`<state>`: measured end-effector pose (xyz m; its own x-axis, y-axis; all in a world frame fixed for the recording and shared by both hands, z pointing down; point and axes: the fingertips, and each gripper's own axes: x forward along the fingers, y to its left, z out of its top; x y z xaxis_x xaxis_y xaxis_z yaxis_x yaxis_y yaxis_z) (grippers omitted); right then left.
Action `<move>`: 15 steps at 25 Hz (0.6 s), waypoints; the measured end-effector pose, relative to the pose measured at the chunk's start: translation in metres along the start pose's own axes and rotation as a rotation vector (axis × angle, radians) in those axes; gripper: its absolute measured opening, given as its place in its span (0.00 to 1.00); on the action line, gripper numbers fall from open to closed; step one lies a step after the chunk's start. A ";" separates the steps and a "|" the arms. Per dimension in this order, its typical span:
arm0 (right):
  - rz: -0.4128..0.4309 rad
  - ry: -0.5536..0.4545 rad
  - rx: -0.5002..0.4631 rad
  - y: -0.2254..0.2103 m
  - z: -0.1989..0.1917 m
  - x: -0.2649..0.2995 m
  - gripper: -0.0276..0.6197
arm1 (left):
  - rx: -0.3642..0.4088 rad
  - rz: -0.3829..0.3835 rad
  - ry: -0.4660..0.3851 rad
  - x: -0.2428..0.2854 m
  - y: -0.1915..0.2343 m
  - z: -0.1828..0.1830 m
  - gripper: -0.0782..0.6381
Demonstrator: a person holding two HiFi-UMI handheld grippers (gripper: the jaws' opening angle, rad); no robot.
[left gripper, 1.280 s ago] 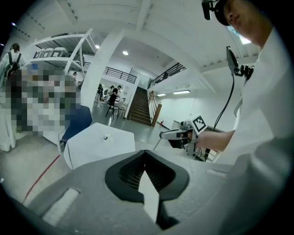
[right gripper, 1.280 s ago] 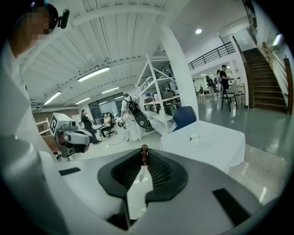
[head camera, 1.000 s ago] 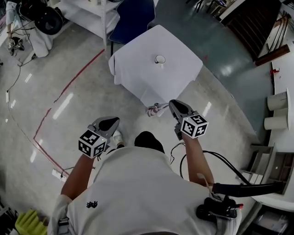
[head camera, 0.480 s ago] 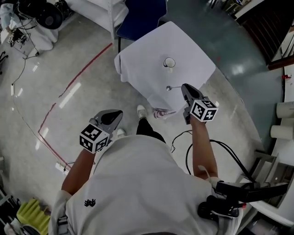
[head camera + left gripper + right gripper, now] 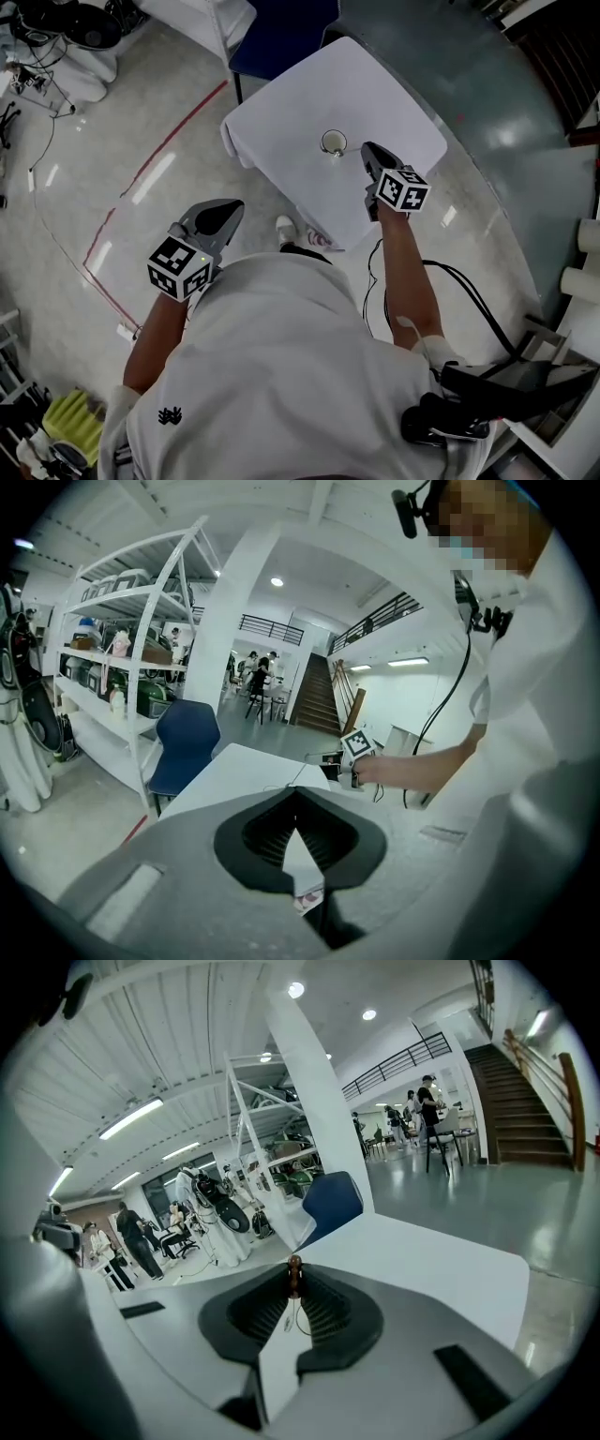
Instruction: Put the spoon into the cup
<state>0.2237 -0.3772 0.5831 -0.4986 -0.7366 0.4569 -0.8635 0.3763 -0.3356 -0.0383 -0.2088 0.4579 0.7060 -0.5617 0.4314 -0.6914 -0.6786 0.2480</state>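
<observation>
A white cup (image 5: 333,142) stands near the middle of a table covered with a white cloth (image 5: 281,112). My right gripper (image 5: 367,150) hovers over the table just right of the cup, jaws pointing at it. In the right gripper view it (image 5: 293,1286) is shut on the spoon (image 5: 294,1269), whose brownish end sticks up between the tips. The spoon does not show in the head view. My left gripper (image 5: 232,206) hangs over the floor, left of the table's near corner. Its jaws (image 5: 298,810) meet at the tips with nothing between them.
A blue chair (image 5: 281,33) stands behind the table. Red tape (image 5: 159,150) runs across the floor on the left. Black cables (image 5: 450,281) trail on the floor at the right. White shelving (image 5: 122,658) stands far left. A patterned bundle (image 5: 319,239) lies under the table's near edge.
The person has stepped up to the table. My right gripper moved with the spoon from the table's near edge to beside the cup. The left gripper moved forward too.
</observation>
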 end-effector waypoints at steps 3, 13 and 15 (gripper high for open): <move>0.021 0.042 0.022 -0.026 -0.010 0.034 0.12 | -0.015 0.041 0.003 0.023 0.008 0.015 0.12; 0.059 0.150 0.047 -0.063 -0.051 0.123 0.12 | -0.075 0.158 0.057 0.047 0.053 0.025 0.12; 0.063 0.160 0.034 -0.060 -0.056 0.126 0.12 | -0.087 0.171 0.061 0.044 0.057 0.027 0.12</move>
<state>0.2085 -0.4618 0.7069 -0.5601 -0.6120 0.5584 -0.8282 0.3978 -0.3948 -0.0427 -0.2845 0.4675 0.5682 -0.6339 0.5248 -0.8130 -0.5308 0.2391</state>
